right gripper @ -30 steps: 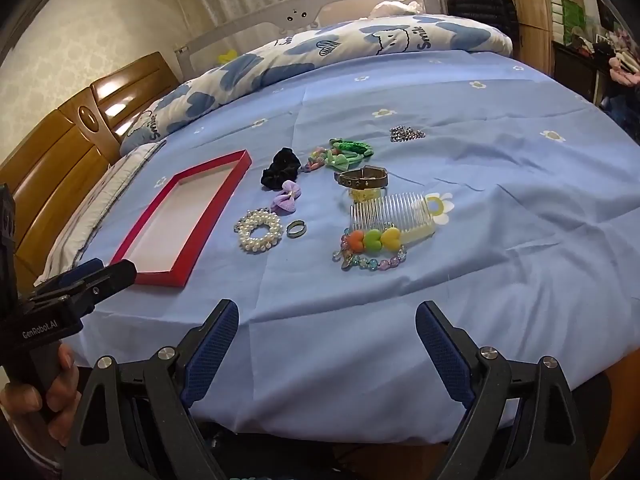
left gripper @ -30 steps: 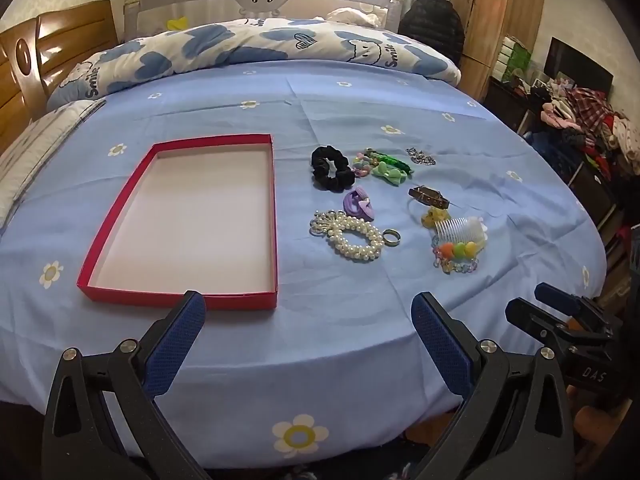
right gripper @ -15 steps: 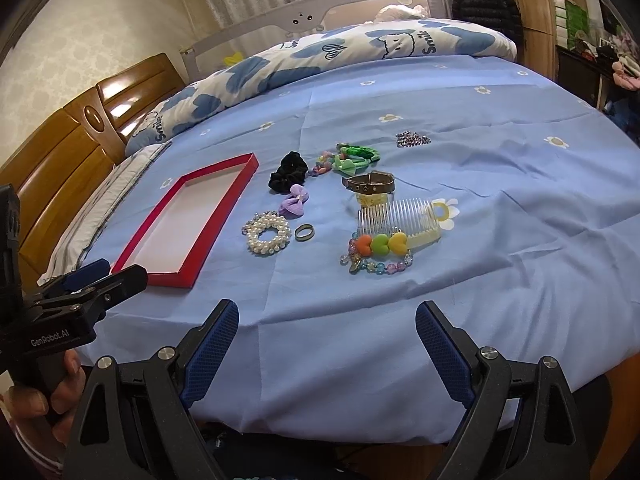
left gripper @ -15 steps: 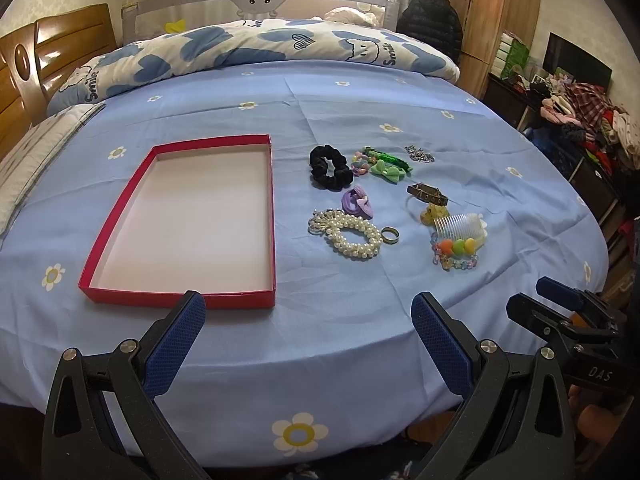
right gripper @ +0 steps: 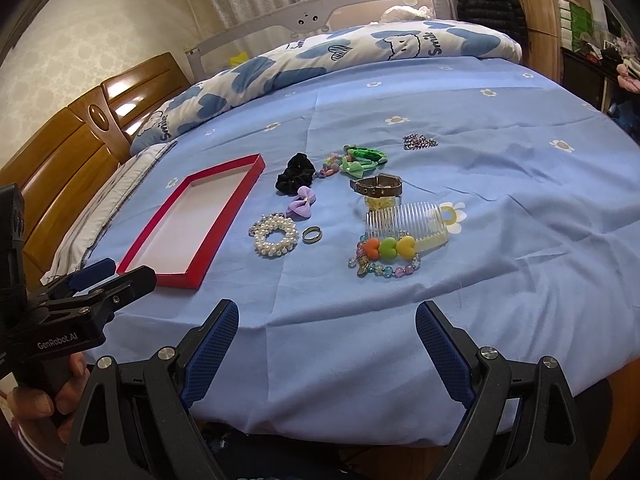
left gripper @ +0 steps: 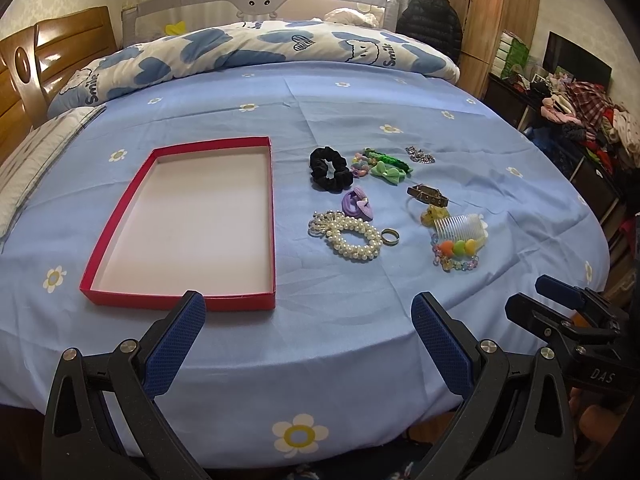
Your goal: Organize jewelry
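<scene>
A red tray (left gripper: 270, 216) with a white floor lies empty on the blue bedsheet; it also shows in the right wrist view (right gripper: 224, 212). To its right lie a black scrunchie (left gripper: 330, 168), a purple bow (left gripper: 357, 203), a pearl bracelet (left gripper: 352, 235), a ring (left gripper: 390, 237), a green bow (left gripper: 386, 171), a brown clip (left gripper: 427, 195), a clear comb (left gripper: 462, 227) and a heart-bead bracelet (right gripper: 386, 254). My left gripper (left gripper: 308, 338) is open and empty at the bed's near edge. My right gripper (right gripper: 326, 342) is open and empty, near the bed's edge below the comb.
A blue-and-white quilt (left gripper: 248, 54) lies along the far side of the bed. A wooden headboard (right gripper: 80, 148) stands at the left. A wardrobe (left gripper: 500, 20) and cluttered shelves (left gripper: 580, 120) stand at the right. A small silver chain pile (right gripper: 418, 142) lies beyond the green bow.
Both grippers have drifted slightly forward and up over the bed's edge; the jewelry and tray have not moved. Both stay open.
</scene>
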`<action>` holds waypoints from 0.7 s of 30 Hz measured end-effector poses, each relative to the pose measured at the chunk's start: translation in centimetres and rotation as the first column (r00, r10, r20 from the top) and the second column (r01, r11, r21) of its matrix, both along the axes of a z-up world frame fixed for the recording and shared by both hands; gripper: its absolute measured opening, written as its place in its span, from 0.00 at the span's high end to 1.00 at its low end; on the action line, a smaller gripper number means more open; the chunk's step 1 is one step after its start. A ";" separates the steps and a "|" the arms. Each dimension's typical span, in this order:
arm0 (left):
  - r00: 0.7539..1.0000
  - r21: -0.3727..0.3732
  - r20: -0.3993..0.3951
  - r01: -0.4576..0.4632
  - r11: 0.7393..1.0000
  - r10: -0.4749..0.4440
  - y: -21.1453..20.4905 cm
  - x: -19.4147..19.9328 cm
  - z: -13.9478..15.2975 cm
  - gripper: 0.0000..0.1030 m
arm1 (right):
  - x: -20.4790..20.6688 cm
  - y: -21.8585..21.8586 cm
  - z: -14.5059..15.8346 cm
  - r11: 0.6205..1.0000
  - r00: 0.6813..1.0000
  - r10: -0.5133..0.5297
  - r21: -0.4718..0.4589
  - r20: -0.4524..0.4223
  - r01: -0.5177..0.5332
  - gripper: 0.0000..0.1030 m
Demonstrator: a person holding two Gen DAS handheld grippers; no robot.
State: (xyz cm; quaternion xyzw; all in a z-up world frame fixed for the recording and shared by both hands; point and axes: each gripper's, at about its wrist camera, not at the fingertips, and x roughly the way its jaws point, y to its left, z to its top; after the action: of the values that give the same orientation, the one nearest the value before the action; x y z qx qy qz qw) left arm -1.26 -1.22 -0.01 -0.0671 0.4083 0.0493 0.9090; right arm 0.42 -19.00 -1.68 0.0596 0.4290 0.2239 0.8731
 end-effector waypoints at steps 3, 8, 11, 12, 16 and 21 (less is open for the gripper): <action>1.000 0.002 0.000 0.001 1.000 -0.001 0.0 0.0 0.0 0.00 | 0.0 0.0 0.0 1.000 1.000 0.002 0.002 0.001 -0.002 0.11; 1.000 0.005 0.001 0.002 1.000 -0.002 -0.1 0.1 0.0 0.00 | 0.1 0.0 0.1 1.000 1.000 0.004 0.006 0.004 -0.004 0.11; 1.000 0.004 0.002 0.001 1.000 -0.001 -0.1 0.2 0.1 0.00 | 0.2 0.1 0.2 1.000 1.000 0.006 0.008 0.004 -0.006 0.11; 1.000 0.005 0.002 0.001 1.000 -0.001 -0.1 0.1 0.0 0.00 | 0.2 0.1 0.2 1.000 1.000 0.006 0.008 0.005 -0.006 0.11; 1.000 0.008 0.004 0.005 1.000 -0.005 -0.2 0.3 0.1 0.00 | 0.2 0.1 0.4 1.000 1.000 0.011 0.012 0.007 -0.011 0.11; 1.000 0.007 0.003 0.010 1.000 -0.010 -0.4 0.4 0.2 0.00 | 0.3 0.1 0.5 1.000 1.000 0.015 0.018 0.008 -0.015 0.11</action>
State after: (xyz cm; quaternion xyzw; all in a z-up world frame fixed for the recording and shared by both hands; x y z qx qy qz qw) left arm -0.82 -1.67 0.16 -0.0620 0.4072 0.0461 0.9100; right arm 0.75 -18.91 -1.15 0.0635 0.4238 0.2345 0.8726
